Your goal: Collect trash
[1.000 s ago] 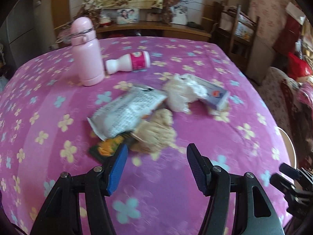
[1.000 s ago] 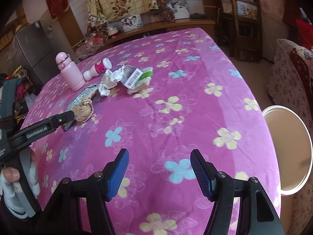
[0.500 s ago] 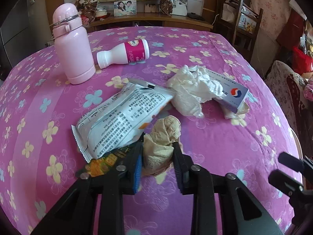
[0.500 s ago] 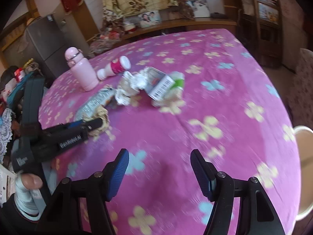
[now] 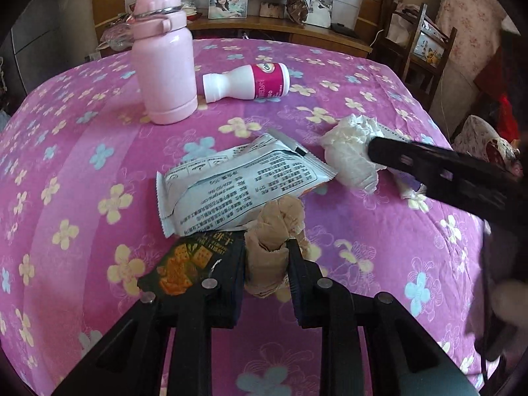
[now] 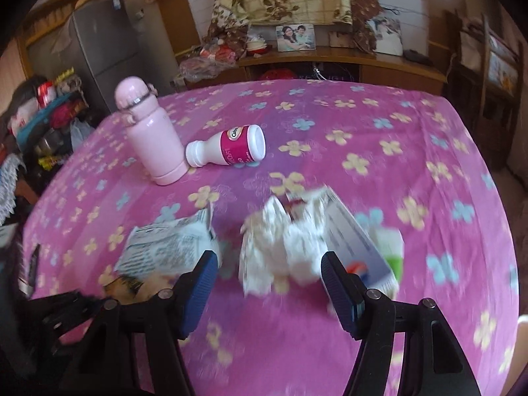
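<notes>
**Brown wad in my left claw, white tissue ahead of my right**

Pink flowered cloth covers the table where the trash lies scattered. At its near edge my left claw is clenched on a crumpled brown paper wad, both pads pressing its sides. Just beside the wad, on my left, lies a dark snack wrapper with orange crackers printed on it, partly under a grey printed packet. Beyond the packet, to the right, sits a crumpled white tissue, touching a flat white carton. My right claw hangs released over that tissue, its blue pads either side of it and clear of it; this view is blurred. Farther back a white and magenta bottle lies on its side, just beside an upright pink flask. Behind the table runs a wooden shelf with framed photos.
</notes>
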Demonstrator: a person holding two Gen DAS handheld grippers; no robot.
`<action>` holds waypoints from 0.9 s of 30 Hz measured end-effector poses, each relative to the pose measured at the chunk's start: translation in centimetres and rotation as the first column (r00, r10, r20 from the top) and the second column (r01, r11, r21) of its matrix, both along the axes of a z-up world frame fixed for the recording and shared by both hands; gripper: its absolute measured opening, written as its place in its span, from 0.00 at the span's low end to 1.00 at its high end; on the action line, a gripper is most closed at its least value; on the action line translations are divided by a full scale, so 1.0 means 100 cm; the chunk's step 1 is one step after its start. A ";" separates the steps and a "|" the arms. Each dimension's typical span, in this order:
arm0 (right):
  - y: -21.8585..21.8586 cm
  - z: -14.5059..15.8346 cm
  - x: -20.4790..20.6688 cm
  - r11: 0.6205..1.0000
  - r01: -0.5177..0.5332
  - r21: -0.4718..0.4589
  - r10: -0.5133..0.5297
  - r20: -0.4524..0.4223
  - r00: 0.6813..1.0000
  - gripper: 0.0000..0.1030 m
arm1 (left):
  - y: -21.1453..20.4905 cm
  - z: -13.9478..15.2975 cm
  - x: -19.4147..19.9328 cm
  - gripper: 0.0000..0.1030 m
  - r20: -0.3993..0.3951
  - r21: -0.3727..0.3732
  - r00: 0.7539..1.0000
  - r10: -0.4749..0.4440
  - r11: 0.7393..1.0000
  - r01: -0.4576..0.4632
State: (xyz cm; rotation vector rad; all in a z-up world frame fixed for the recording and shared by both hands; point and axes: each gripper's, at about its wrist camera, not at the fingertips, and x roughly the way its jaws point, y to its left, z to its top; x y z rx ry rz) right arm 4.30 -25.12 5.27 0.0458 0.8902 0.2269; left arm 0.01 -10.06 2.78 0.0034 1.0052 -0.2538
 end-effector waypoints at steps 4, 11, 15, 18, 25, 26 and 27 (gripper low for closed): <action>0.016 -0.016 0.021 0.996 -0.012 -0.094 0.010 -0.022 1.000 0.65 | 0.000 -0.002 0.000 0.25 0.004 -0.004 1.000 -0.006 1.000 0.006; 0.017 -0.029 0.011 0.995 -0.012 -0.100 0.009 -0.027 1.000 0.26 | 0.004 -0.001 -0.002 0.25 -0.001 -0.034 1.000 0.003 0.999 -0.003; -0.001 -0.010 -0.023 1.000 -0.009 -0.005 0.009 0.011 1.000 0.25 | 0.004 0.005 -0.011 0.25 0.004 -0.057 1.000 0.002 0.998 -0.002; -0.015 0.004 -0.053 1.000 -0.005 0.030 0.004 0.033 0.999 0.25 | -0.003 0.011 -0.024 0.25 0.017 -0.060 1.000 -0.019 0.998 0.020; -0.039 0.014 -0.086 0.997 0.023 0.079 -0.025 0.025 0.999 0.26 | -0.013 0.016 -0.042 0.25 0.022 -0.046 0.999 -0.037 0.998 0.038; -0.040 0.013 -0.086 0.996 0.019 0.092 -0.021 0.020 1.000 0.29 | -0.012 0.017 -0.044 0.25 0.023 -0.045 0.999 -0.035 0.998 0.036; -0.040 0.012 -0.086 0.994 0.015 0.108 -0.016 0.011 1.000 0.32 | -0.012 0.017 -0.046 0.25 0.024 -0.045 0.999 -0.032 0.998 0.033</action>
